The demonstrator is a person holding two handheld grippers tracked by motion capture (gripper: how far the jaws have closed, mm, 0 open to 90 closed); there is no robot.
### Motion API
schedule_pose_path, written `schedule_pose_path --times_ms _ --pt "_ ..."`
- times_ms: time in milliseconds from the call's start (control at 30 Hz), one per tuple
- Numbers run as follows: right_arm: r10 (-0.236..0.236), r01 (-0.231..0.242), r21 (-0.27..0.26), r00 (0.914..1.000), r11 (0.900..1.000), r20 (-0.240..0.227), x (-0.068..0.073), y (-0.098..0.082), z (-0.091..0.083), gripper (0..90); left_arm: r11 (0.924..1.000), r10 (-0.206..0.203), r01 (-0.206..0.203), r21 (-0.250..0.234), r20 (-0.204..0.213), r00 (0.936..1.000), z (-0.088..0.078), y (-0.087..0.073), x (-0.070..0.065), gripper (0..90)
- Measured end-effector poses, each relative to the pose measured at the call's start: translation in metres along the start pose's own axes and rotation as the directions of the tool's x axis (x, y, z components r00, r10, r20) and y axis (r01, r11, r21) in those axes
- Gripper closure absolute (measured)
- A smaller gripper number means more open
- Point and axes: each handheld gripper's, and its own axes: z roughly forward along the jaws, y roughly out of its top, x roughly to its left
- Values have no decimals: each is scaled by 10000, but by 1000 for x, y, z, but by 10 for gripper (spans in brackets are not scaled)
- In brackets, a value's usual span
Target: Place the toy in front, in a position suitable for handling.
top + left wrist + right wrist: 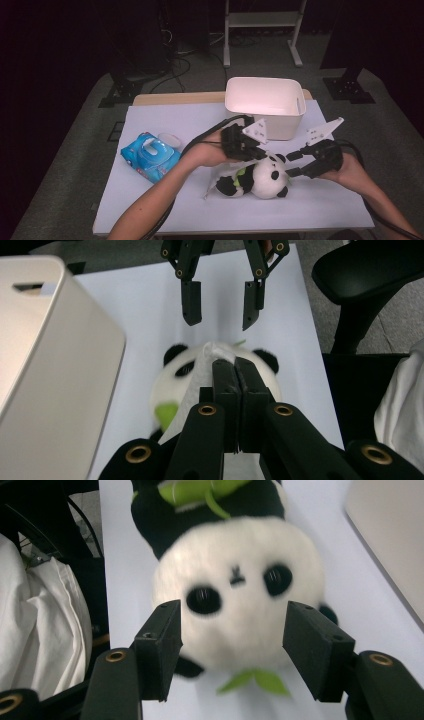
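Note:
A panda plush (267, 180) lies on its side on the white table cover (165, 120), head toward the right. My left gripper (260, 155) hovers just above the panda's head, shut on a thin white tissue (200, 375) that drapes over the panda (167, 390); the sheet's lower corner (212, 186) hangs left of the plush. In its own view the left gripper (234, 365) has its jaws pressed together. My right gripper (291, 164) stands open just right of the head. In its own view the right gripper (232, 617) frames the panda's face (240, 570) with nothing gripped.
A white plastic bin (265, 82) stands behind the grippers at the back of the table. A blue pack of wipes (150, 155) lies at the left. A black chair (370, 270) and white cloth (35, 630) are beside the table's near side.

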Motion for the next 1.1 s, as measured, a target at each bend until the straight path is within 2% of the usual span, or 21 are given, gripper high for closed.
schedule_pose_path --times_ms 233,400,467,500,600,733,900,1100 --pt "499 -498 -74 9984 9987 247 -1 -32 -21 386 9988 476 -482 81 650 9968 33 30 -1 889" --pt "805 -802 -107 9961 9967 371 -2 -51 -33 383 9983 559 -575 106 1122 9921 52 42 -3 880" --pt "896 -891 -144 9951 9959 414 -1 -55 -36 382 9989 451 -465 79 1221 9915 57 44 -3 755" --pt "911 -905 -148 9949 9958 429 -1 -56 -37 381 9990 439 -445 16 1274 9909 58 44 -4 737" --pt "844 -834 -228 9953 9963 466 1 -55 -40 380 9997 254 -244 -95 1313 9910 53 43 -2 649" --pt "666 -656 -237 9968 9976 438 3 -47 -39 374 9983 51 17 -586 1147 9934 36 37 -1 599" --pt "285 -279 -164 9988 9995 386 5 -30 -33 371 9957 -74 141 -917 732 9973 13 24 -2 590" --pt "-424 426 -55 9986 9991 313 12 -2 -19 377 9936 -540 562 -978 252 9982 -8 -4 -2 590"
